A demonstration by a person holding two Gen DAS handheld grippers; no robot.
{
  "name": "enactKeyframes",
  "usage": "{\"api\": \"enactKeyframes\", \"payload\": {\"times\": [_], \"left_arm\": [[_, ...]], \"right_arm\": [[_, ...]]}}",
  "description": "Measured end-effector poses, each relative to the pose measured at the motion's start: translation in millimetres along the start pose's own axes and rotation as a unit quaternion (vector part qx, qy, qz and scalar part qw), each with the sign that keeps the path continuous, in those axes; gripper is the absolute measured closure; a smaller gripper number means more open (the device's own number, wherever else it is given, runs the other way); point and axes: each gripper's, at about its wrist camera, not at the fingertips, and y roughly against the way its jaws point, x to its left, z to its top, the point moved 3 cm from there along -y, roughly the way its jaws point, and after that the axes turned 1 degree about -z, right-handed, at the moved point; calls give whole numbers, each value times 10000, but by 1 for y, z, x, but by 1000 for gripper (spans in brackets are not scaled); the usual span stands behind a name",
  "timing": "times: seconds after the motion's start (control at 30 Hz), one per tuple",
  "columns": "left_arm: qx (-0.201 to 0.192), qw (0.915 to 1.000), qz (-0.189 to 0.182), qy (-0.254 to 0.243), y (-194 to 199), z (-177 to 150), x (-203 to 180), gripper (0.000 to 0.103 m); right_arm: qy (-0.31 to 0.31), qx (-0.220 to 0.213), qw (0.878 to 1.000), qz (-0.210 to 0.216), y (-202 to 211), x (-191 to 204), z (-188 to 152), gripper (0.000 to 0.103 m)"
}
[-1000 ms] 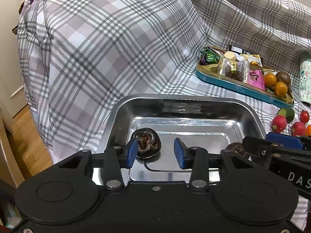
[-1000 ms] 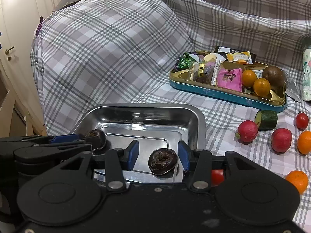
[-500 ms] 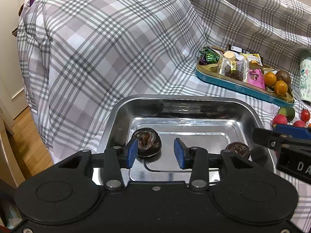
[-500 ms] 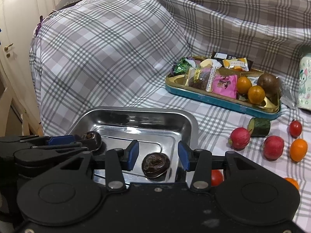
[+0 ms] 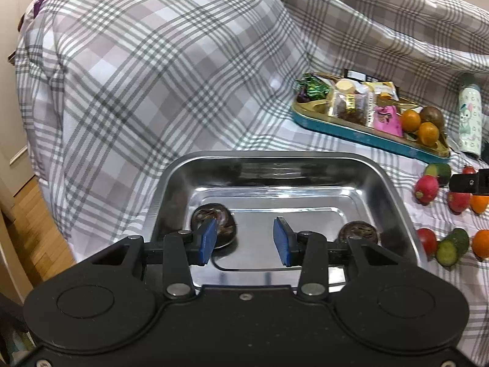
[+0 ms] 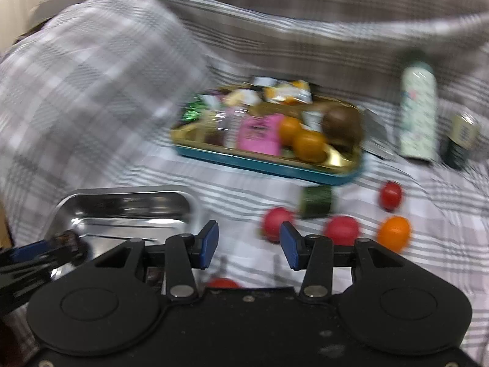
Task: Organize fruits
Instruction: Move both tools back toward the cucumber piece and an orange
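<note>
My left gripper [image 5: 244, 238] hangs open over the steel tray [image 5: 394, 183], nothing between its blue pads. Two dark wrinkled fruits lie in the tray: one [image 5: 224, 217] just behind the left finger, the other [image 5: 357, 232] near the right wall. My right gripper [image 6: 249, 243] is open and empty above the checked cloth, right of the steel tray [image 6: 128, 195]; this view is blurred. Ahead of it lie red fruits [image 6: 276, 223] [image 6: 340, 229], an orange fruit [image 6: 394, 234], a tomato [image 6: 390, 195] and a cucumber piece [image 6: 316, 202].
A teal tray [image 6: 266, 165] holds snack packets, two oranges and a brown fruit. A white bottle [image 6: 418, 110] and a small jar [image 6: 461, 140] stand at the back right. A pillow under the checked cloth rises at the left. More loose fruit [image 5: 452, 246] lies right of the steel tray.
My right gripper has swung right, off the steel tray and the dark fruit, to above the cloth facing the loose fruits. The left gripper has kept still.
</note>
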Motion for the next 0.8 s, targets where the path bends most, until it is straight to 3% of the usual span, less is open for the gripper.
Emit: {"api": "enactKeyframes", "payload": {"times": [0.2,0.43,0.63,0.8], "left_arm": [[-180,9981,29,-584,9,-2,-25,54],[-119,9937,-704,-863,24,-6,-78,54],[-164,9828,-1295,-1307,35,-9,-134,54],[-63,9750,-1509,-1631,28,-19,-168,54]], "right_arm": [[-512,311,9974,-413,-4,-51,3,55],[-703,695,9937,-520,-1,-89,3,55],[-818,1014,9912,-237,1,-113,1,55],[-1064,1095,9881,-204,3,-130,0,55]]}}
